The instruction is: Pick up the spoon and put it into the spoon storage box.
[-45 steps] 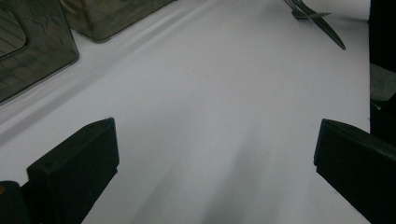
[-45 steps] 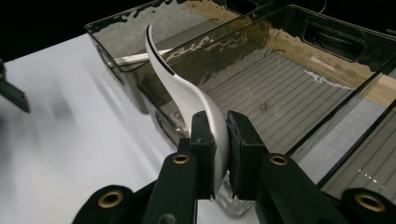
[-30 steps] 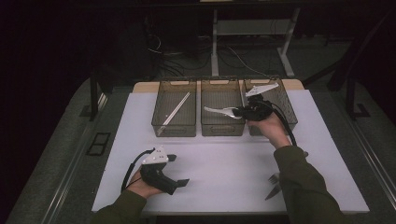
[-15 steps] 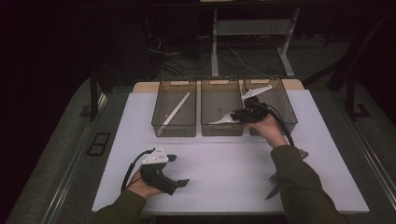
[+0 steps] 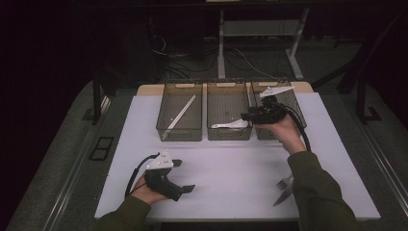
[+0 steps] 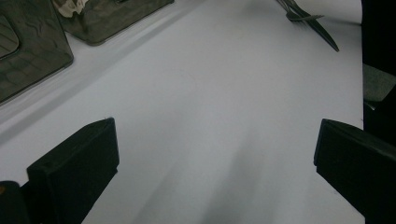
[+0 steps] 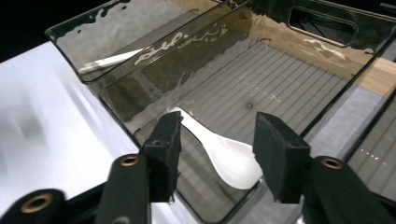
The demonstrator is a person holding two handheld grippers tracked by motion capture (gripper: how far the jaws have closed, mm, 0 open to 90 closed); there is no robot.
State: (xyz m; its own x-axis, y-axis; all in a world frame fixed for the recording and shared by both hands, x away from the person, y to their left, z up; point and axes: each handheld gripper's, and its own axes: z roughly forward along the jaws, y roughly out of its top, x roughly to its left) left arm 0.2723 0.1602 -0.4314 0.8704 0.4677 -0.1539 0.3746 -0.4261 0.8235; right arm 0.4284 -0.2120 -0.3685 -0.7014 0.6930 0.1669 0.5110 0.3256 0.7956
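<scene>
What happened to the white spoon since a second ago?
The right hand-held gripper has just been opening its jaws and let go of the white spoon, which now lies in the middle bin. The left hand-held gripper stayed resting on the table, and the fork kept its place.

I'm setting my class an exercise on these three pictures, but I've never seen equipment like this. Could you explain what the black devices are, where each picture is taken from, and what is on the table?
A person sits at a white table holding a two-jaw grabbing tool in each hand. One picture looks down from above; the other two come from cameras mounted on the tools, looking along their black jaws.

Three clear bins stand at the far edge: the left bin holds a white stick, and the middle bin holds a white spoon.

The right gripper hangs over the spoon; its jaws have just been opening, and the spoon lies loose in the bin below them. The left gripper rests open and holds nothing. A fork and knife lie near the person's right sleeve.
</scene>
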